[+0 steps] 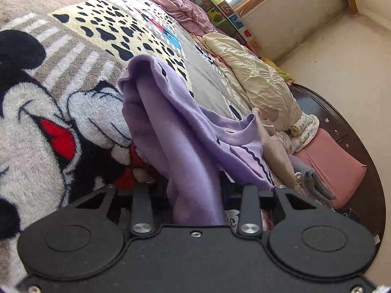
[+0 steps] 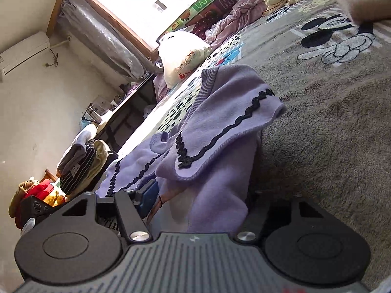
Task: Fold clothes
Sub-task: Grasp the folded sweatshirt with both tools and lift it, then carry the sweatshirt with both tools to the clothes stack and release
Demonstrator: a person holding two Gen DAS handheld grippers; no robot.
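Lilac fleece is what both claws have hold of: a soft purple sweatshirt [image 1: 171, 131] with black zigzag trim on its wide collar, held up off the plush grey cartoon-print blanket [image 1: 48, 102] that covers the bed. In the left wrist view the left gripper [image 1: 195, 185] has a thick bunch of the fabric running down between its fingers, which look pressed in on it. In the right wrist view the right gripper [image 2: 215, 195] pinches another part of the same garment [image 2: 220, 127], the trimmed collar flopping over just ahead of it.

The step appears to be spreading the sweatshirt out before the first fold. To do it well, I would draw the two grips apart until the cloth between them hangs flat, then lower it so the far edge touches the blanket first and the rest lays down without creases (the fleece is bulky and will bunch if dropped in a heap). Both pinches should stay firm until the fabric is resting.

Both tools are tilted steeply sideways, since the bed runs diagonally through each view, and they sit low and close over the blanket.
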